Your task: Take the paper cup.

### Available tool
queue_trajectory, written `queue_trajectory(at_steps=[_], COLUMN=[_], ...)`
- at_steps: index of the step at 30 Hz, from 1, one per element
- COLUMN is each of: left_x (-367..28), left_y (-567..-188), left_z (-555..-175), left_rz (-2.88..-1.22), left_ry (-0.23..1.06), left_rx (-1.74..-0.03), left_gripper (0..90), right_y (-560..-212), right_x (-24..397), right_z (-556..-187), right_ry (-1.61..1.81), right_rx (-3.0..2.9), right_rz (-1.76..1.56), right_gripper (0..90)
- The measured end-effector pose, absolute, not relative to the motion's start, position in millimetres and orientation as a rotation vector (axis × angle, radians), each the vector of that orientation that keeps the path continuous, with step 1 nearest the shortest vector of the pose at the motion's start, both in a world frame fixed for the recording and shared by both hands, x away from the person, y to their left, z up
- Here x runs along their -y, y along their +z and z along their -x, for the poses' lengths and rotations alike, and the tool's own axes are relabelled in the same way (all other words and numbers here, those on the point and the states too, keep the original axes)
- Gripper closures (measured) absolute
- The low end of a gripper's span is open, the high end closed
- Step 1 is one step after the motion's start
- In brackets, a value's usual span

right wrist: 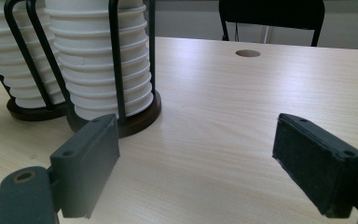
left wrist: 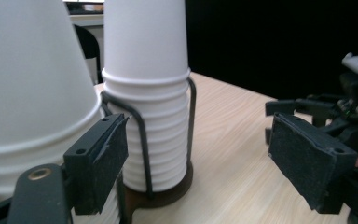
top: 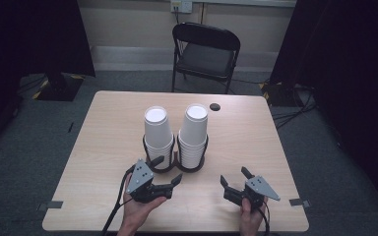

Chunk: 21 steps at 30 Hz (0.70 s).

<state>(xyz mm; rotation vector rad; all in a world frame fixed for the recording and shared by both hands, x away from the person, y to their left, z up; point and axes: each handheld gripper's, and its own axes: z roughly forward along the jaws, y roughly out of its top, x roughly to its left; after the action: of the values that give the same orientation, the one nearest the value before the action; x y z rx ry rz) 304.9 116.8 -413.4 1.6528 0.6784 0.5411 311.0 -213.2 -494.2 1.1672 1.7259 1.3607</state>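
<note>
Two stacks of paper cups (top: 156, 132) sit in a wire holder (top: 174, 160) mid-tabletop (top: 103, 147), at 12 o'clock from my claws. Left claw (top: 167, 171) and right claw (top: 235, 177) both gape empty. Cups look light, thin, crushable, so I'd pinch the top one's wall gently, just above the stack.

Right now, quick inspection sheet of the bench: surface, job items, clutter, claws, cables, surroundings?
Surface: light wood table, with a round hole near the far edge.
Job items: left cup stack and right cup stack, upside down, each in a black wire holder on a dark round base; holders side by side.
Clutter: nothing seen.
Claws: left claw open, one jaw at the left holder, nothing gripped; right claw open, apart from the cups.
Cables: black cable trails from the left claw; more on the floor at right.
Surroundings: folding chair behind the table, wall socket, dark curtains on both sides.
</note>
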Motion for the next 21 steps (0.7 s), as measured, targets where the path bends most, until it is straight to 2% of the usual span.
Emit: queue_trajectory(at_steps=[21], left_x=[-96], left_y=[-371], left_z=[-328], left_rz=[-1.659], left_ry=[0.595], left_rx=[-0.633], left_gripper=[20.9], right_y=[-494], right_x=[213], right_z=[-311], right_ry=[1.366], right_rx=[-1.731], right_rz=[-1.165], right_gripper=[14.1])
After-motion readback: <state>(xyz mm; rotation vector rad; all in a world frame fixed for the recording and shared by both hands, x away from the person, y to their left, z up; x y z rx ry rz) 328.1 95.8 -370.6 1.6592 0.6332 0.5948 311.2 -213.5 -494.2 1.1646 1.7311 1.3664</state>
